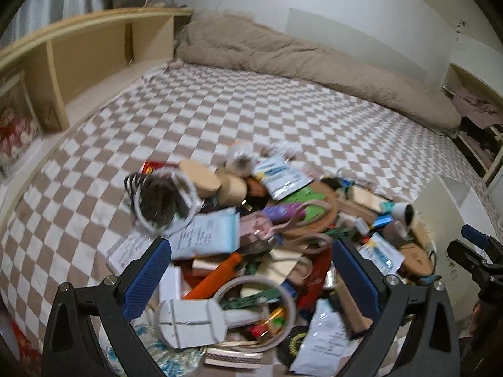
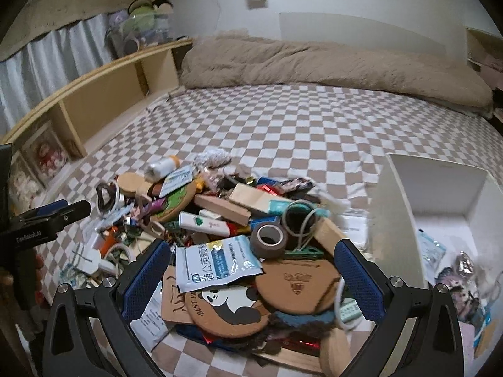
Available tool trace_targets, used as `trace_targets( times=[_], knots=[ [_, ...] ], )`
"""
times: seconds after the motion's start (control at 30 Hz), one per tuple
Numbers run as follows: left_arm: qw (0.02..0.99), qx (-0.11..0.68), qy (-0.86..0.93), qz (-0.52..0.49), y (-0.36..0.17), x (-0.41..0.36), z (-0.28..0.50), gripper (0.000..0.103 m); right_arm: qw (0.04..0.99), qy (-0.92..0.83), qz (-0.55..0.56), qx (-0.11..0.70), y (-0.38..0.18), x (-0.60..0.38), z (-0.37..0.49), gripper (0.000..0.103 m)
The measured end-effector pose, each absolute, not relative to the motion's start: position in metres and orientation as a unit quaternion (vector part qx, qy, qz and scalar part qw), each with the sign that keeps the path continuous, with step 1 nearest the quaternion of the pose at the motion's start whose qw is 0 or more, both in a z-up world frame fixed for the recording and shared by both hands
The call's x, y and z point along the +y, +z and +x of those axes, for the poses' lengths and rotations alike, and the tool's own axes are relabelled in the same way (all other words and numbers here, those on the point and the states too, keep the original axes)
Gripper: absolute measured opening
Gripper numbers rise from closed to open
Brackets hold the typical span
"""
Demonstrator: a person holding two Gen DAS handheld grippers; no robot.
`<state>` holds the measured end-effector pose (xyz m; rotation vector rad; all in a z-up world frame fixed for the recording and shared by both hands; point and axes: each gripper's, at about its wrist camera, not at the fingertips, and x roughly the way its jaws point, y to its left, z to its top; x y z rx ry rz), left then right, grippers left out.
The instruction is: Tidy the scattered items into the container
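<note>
Both grippers, left [image 1: 251, 270] and right [image 2: 251, 270], gaping over clutter pile [image 2: 239, 229]; white box [image 2: 440, 194] holds packets [image 2: 430, 248]

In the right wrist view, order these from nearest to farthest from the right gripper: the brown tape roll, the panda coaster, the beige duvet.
1. panda coaster, between the right gripper's fingers.
2. brown tape roll, just ahead, mid-pile.
3. beige duvet, along the far wall.
</note>
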<state>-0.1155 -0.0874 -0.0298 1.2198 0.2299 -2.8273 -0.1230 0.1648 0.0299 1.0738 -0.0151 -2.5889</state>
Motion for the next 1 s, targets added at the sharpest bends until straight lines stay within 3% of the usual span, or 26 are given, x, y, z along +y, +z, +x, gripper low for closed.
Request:
trace_targets(
  times=[0.33,0.5,0.7,1.0],
  knots=[
    [0.014,0.066,-0.896,0.438,-0.075,-0.092,-0.104,0.103,0.196,-0.892,0.407,0.022,0.003,0.141,-0.125,0.103],
    [0.01,0.029,-0.9,0.435,-0.079,-0.08,-0.099,0.103,0.205,-0.885,0.417,0.023,-0.006,0.138,-0.124,0.103],
    [-0.043,0.043,-0.89,0.453,-0.094,-0.07,-0.098,0.102,0.212,-0.88,0.424,0.016,-0.014,0.137,-0.122,0.103],
    [-0.041,0.024,-0.888,0.457,-0.098,-0.066,-0.103,0.1,0.221,-0.874,0.432,0.002,-0.023,0.138,-0.119,0.103]
  ],
)
